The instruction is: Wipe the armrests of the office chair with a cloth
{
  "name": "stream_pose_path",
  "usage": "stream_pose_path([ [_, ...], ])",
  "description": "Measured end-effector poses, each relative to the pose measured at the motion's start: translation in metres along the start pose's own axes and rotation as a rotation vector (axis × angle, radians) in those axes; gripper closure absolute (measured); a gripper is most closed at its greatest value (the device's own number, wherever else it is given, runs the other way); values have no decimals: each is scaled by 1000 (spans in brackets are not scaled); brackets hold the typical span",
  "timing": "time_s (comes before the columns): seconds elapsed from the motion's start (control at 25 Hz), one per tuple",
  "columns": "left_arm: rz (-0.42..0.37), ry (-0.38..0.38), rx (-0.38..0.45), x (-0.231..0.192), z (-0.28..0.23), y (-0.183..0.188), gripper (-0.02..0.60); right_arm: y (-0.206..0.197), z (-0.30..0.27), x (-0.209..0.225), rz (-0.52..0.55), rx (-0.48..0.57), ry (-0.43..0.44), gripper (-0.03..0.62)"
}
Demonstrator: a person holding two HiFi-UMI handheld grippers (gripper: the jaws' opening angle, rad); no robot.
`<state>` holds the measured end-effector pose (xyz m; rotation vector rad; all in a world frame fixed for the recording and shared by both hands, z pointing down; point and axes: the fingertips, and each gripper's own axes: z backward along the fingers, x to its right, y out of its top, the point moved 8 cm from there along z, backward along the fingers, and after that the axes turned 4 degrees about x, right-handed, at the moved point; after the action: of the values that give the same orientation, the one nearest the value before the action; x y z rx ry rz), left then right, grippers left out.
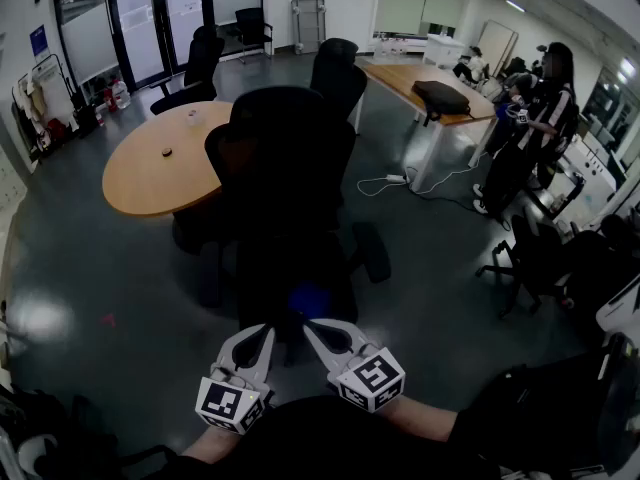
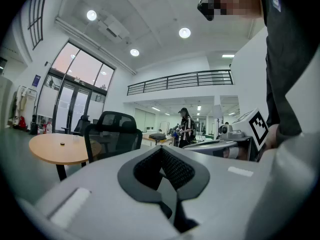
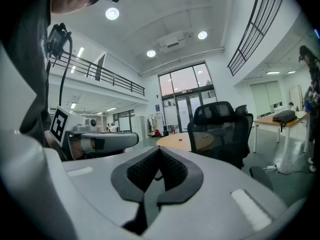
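The black office chair (image 1: pixel 290 168) stands right in front of me, its back towards me. Its right armrest (image 1: pixel 372 251) shows clearly; the left armrest (image 1: pixel 212 273) is dim. A blue patch, seemingly the cloth (image 1: pixel 308 300), lies on the seat just beyond the grippers. My left gripper (image 1: pixel 263 330) and right gripper (image 1: pixel 312 326) are held side by side near my body, both shut with nothing between the jaws. The chair (image 2: pixel 112 131) shows beyond the left gripper (image 2: pixel 161 151). In the right gripper view the chair (image 3: pixel 222 129) stands to the right of the right gripper (image 3: pixel 159 151).
A round wooden table (image 1: pixel 150 173) stands behind the chair to the left, with more black chairs (image 1: pixel 195 68) beyond it. A long desk (image 1: pixel 425 83), a floor cable (image 1: pixel 400 180) and standing people (image 1: pixel 540 108) are at the right. Another chair (image 1: pixel 540 258) is nearby on the right.
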<state>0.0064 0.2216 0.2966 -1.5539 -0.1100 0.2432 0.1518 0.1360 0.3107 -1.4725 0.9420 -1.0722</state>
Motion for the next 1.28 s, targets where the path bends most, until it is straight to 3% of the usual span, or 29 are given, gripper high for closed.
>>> stream_pose_path([
  [0.64,1,8,19,-6,2,-4,571,-5,-3,6,-34,16,-34,591],
  [1.28,75,42,-50,-20,-1,-10,569,-22,-21,6,-71,-36,-21,589],
])
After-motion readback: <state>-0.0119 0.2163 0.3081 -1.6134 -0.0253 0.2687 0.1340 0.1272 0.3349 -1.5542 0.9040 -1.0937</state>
